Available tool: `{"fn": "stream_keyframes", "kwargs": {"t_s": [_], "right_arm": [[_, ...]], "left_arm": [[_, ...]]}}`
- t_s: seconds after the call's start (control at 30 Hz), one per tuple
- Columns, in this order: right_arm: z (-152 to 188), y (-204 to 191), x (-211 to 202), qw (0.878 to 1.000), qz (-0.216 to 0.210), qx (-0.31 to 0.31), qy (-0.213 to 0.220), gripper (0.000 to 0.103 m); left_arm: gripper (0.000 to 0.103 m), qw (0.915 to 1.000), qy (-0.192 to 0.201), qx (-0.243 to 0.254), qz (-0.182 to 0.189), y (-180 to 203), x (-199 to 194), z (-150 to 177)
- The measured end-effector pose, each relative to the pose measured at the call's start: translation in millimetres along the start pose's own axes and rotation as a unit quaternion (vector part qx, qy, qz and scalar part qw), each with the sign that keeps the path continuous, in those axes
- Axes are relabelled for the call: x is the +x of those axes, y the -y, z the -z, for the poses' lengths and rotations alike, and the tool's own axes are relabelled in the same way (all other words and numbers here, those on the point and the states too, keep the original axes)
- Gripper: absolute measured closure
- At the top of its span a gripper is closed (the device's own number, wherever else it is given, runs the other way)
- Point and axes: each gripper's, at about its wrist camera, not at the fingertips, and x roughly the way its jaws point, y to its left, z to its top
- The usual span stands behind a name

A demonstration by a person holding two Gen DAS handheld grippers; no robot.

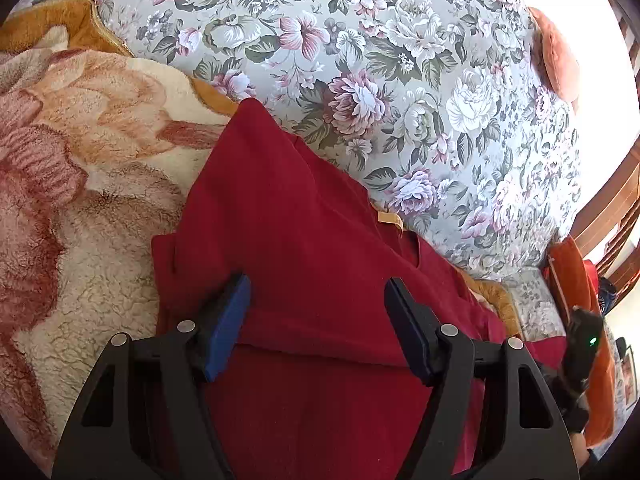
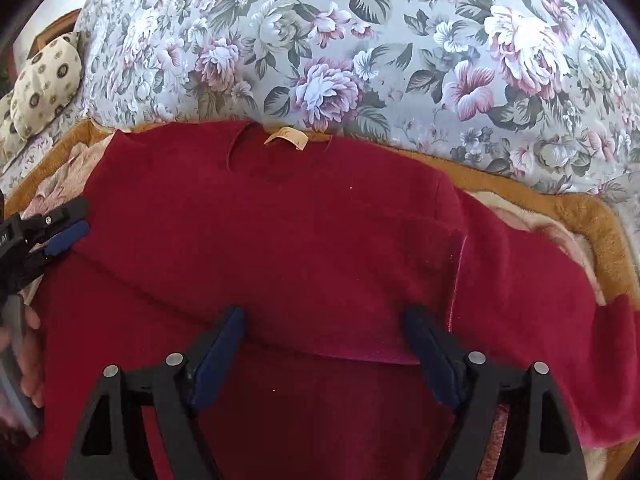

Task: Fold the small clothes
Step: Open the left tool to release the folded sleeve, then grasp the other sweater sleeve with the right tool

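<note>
A dark red sweater [image 2: 280, 220] lies flat on a fleece blanket, its tan neck label [image 2: 286, 138] at the far edge. One sleeve [image 2: 540, 288] trails off to the right. A folded edge of the red cloth runs across just under my right gripper [image 2: 325, 314], which is open, with nothing pinched between its blue pads. My left gripper [image 1: 318, 284] is open too and hovers over the sweater [image 1: 300, 220] near a similar fold line. From the right wrist view the left gripper [image 2: 78, 218] stands at the sweater's left edge, held by a hand [image 2: 28, 356].
The cream, pink and orange fleece blanket [image 1: 80, 160] lies under the sweater. Beyond it spreads a floral bedcover [image 2: 360, 40]. A patterned cushion [image 2: 44, 84] sits far left, an orange cushion [image 1: 558, 60] far right, and wooden furniture [image 1: 616, 200] at the right edge.
</note>
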Motion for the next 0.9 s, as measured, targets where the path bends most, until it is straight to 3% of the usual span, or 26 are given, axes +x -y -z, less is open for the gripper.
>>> {"fn": "stream_keyframes", "kwargs": {"t_s": [0.17,0.23,0.27,0.4,0.47,0.53,0.63,0.77,0.83,0.9], "right_arm": [[-27.7,11.0,-12.1,0.997,0.009,0.040,0.058,0.025],[-36.0,15.3,6.9,0.999,0.005,0.049,0.024,0.025],[-35.3,17.5,24.0,0.998,0.016,0.050,-0.016,0.024],[-35.7,9.8,13.0,0.999,0.047,0.003,-0.015,0.027],[-25.3,20.7,-22.9,0.998,0.047,0.015,0.037,0.027],[-8.7,42.6,-58.7,0.993,0.079,0.033,0.083,0.027],[24.5,100.6,-114.7,0.974,0.156,0.084,0.138,0.027],[75.5,213.4,-190.1,0.925,0.251,0.206,0.197,0.027],[95.1,258.2,-217.4,0.904,0.271,0.256,0.209,0.027],[108.5,297.4,-231.1,0.898,0.258,0.296,0.198,0.027]], "left_arm": [[0.034,1.0000,0.001,0.002,-0.001,-0.5,0.3,0.3],[0.034,1.0000,0.000,0.002,-0.001,0.0,0.4,0.1],[0.034,1.0000,0.000,0.002,-0.001,-0.1,0.4,0.2],[0.034,1.0000,0.001,0.003,-0.001,0.1,0.4,0.5],[0.034,1.0000,0.001,0.002,0.000,-0.1,0.0,0.5],[0.034,1.0000,0.001,0.002,-0.001,0.2,0.2,0.3],[0.034,1.0000,0.001,0.002,0.000,0.0,0.1,0.5],[0.034,1.0000,0.001,0.002,0.000,0.0,0.1,0.6],[0.034,1.0000,0.001,0.002,0.000,-0.3,0.1,0.8],[0.034,1.0000,0.001,0.002,0.000,-0.2,0.1,0.8]]}}
